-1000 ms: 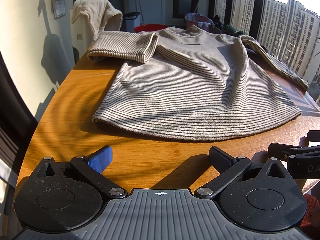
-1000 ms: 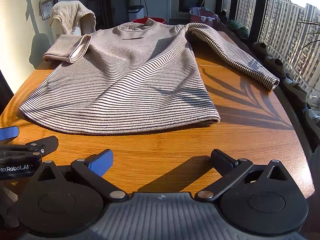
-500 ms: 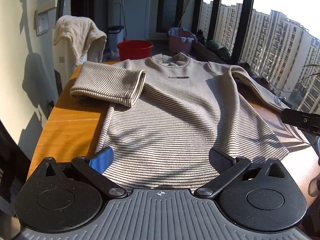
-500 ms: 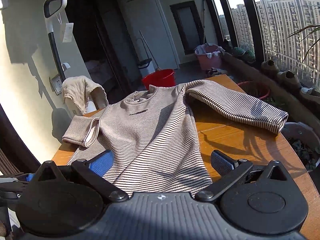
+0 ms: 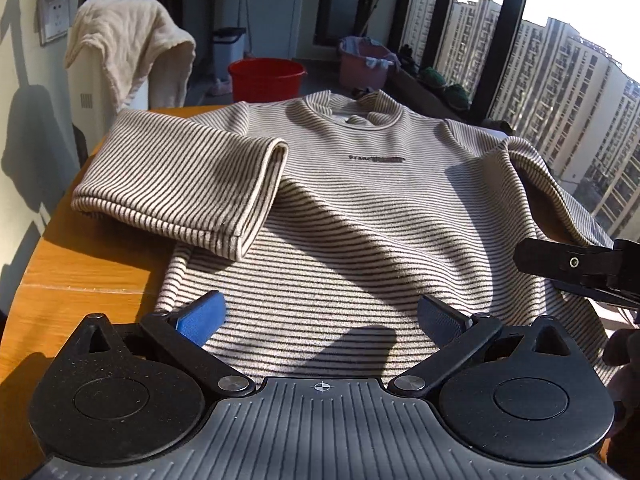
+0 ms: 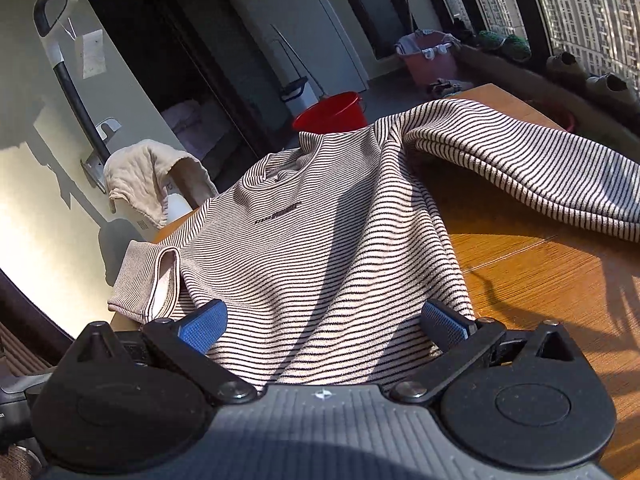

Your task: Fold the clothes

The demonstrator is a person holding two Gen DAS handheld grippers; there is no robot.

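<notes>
On the wooden table lies a striped sweater, one sleeve folded across its chest, the other sleeve stretched out toward the windows. Both the left gripper and the right gripper hover spread wide above its lower hem, holding nothing. Bare wood shows along both sides.
</notes>
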